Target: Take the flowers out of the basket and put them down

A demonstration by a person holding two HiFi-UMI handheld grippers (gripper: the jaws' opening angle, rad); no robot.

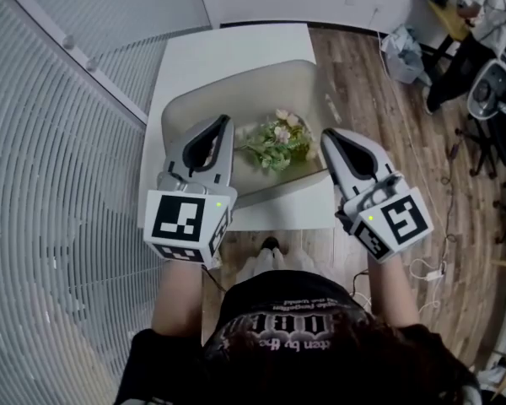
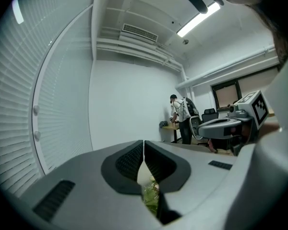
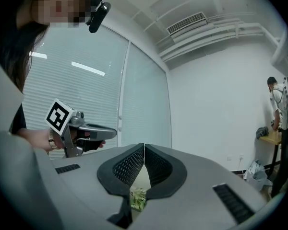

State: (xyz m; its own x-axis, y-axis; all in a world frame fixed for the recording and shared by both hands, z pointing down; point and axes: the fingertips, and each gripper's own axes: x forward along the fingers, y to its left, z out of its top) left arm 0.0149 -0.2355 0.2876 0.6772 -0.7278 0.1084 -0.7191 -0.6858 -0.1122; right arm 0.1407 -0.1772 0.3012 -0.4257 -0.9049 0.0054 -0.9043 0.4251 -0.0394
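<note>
**Head view.** The left gripper [image 1: 223,123] and the right gripper [image 1: 327,136] hovered over the near part of a white table [image 1: 236,45], with their tips pointing away from the person. Each gripper's 2 jaws were pressed fully together with nothing clamped between them, as both gripper views showed. The flowers [image 1: 278,142], a small bunch of pale pink blooms with green leaves, lay between the 2 grippers. They were just right of the left tips, just left of the right tips, and lower than both. The bunch rested in the shallow beige basket [image 1: 236,83], toward its near side, apart from both grippers. Each gripper view showed green leaves through the gap beneath its closed pads.
</note>
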